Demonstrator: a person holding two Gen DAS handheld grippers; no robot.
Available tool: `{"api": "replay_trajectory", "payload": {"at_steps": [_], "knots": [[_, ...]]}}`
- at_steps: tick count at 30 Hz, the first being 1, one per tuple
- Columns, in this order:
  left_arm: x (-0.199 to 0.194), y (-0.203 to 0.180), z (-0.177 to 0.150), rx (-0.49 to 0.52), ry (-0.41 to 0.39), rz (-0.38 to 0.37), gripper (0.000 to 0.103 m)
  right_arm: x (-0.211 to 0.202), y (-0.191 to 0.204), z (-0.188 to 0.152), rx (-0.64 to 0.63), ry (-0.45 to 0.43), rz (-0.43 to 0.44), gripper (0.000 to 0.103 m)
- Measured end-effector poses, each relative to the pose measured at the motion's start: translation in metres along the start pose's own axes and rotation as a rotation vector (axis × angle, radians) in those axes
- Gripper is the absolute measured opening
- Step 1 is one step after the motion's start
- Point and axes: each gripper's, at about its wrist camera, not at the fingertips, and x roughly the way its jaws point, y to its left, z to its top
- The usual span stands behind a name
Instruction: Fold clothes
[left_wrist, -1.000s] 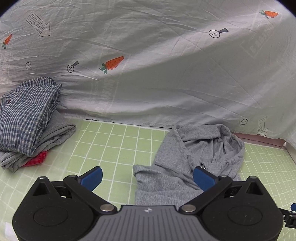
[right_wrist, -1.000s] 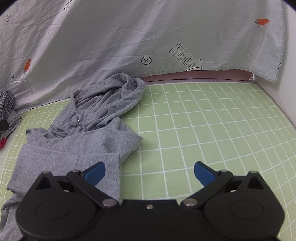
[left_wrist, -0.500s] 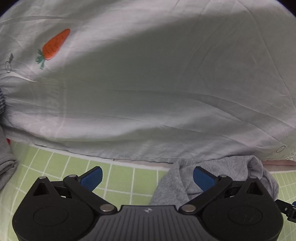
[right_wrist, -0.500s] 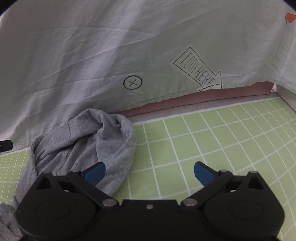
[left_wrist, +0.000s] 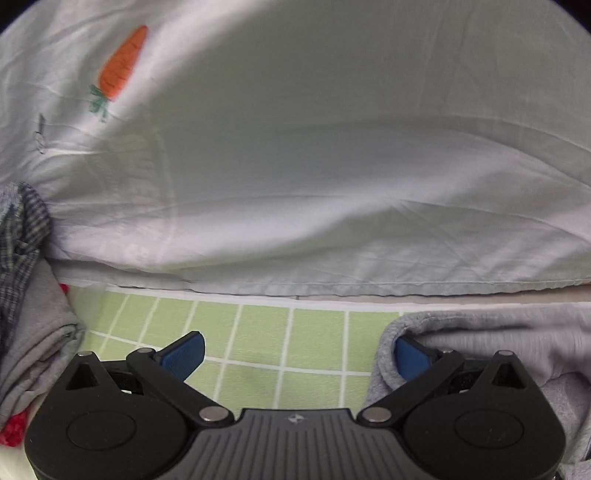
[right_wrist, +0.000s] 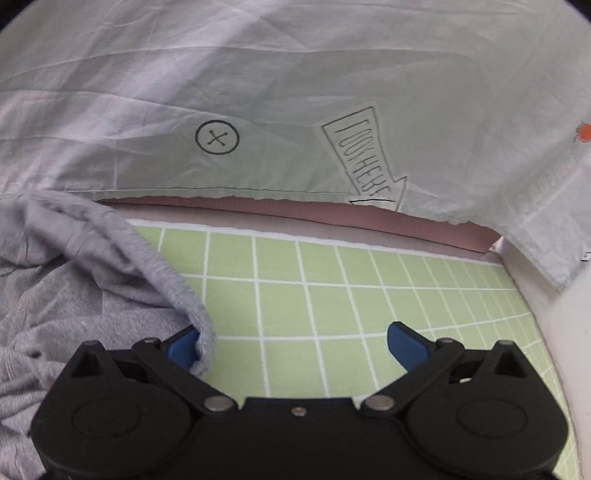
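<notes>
A grey hoodie (left_wrist: 480, 343) lies crumpled on the green grid mat (left_wrist: 280, 332); its hood edge shows at the right of the left wrist view and at the left of the right wrist view (right_wrist: 92, 280). My left gripper (left_wrist: 295, 356) is open, low over the mat, and its right pad (left_wrist: 410, 356) sits inside the hood's rim. My right gripper (right_wrist: 295, 345) is open too, its left pad (right_wrist: 181, 347) tucked under the hood's edge. Nothing lies between either pair of fingers but mat.
A pale sheet (left_wrist: 314, 166) printed with carrots and arrows hangs as a backdrop right behind the mat. A stack of folded clothes (left_wrist: 26, 295), checked shirt on top, stands at the left. A white wall (right_wrist: 554, 332) borders the mat on the right.
Both grippers have moved forward and down toward the hood at the back of the mat. The hoodie's body has dropped out of view, and each gripper's inner pad now touches the hood's rim.
</notes>
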Motion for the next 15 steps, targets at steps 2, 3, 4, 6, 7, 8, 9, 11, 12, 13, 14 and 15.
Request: {"api": "replay_trajectory", "payload": {"at_steps": [2,3,4,6,7,8,9,11,12,13,14,15], "knots": [[-0.019,0.006,-0.001,-0.011,-0.048,-0.001,0.103,-0.012,-0.008,-0.006,0.028,-0.016,0.000,0.103],[-0.028,0.009,0.000,-0.021,-0.069,-0.007,0.103,-0.020,-0.011,-0.010,0.045,-0.028,-0.002,0.103],[-0.038,0.013,0.001,-0.034,-0.087,-0.010,0.103,-0.028,-0.013,-0.011,0.056,-0.044,-0.005,0.103],[-0.057,0.022,0.003,-0.059,-0.123,-0.015,0.103,-0.044,-0.016,-0.014,0.073,-0.080,-0.012,0.103],[-0.066,0.026,0.002,-0.073,-0.139,-0.013,0.103,-0.052,-0.017,-0.014,0.082,-0.099,-0.012,0.103],[-0.075,0.030,0.002,-0.088,-0.155,-0.011,0.103,-0.060,-0.018,-0.014,0.091,-0.118,-0.010,0.103],[-0.083,0.035,0.001,-0.103,-0.168,-0.012,0.103,-0.070,-0.019,-0.014,0.100,-0.142,-0.006,0.103],[-0.098,0.049,-0.004,-0.132,-0.182,-0.020,0.103,-0.088,-0.021,-0.013,0.116,-0.171,0.016,0.103],[-0.103,0.057,-0.009,-0.139,-0.184,-0.016,0.103,-0.096,-0.022,-0.013,0.123,-0.183,0.028,0.103],[-0.109,0.064,-0.013,-0.146,-0.185,-0.012,0.103,-0.104,-0.022,-0.014,0.125,-0.195,0.040,0.103],[-0.115,0.072,-0.018,-0.152,-0.185,-0.011,0.103,-0.111,-0.022,-0.016,0.123,-0.207,0.052,0.103],[-0.122,0.079,-0.023,-0.159,-0.182,-0.013,0.103,-0.118,-0.022,-0.018,0.121,-0.219,0.064,0.103]]}}
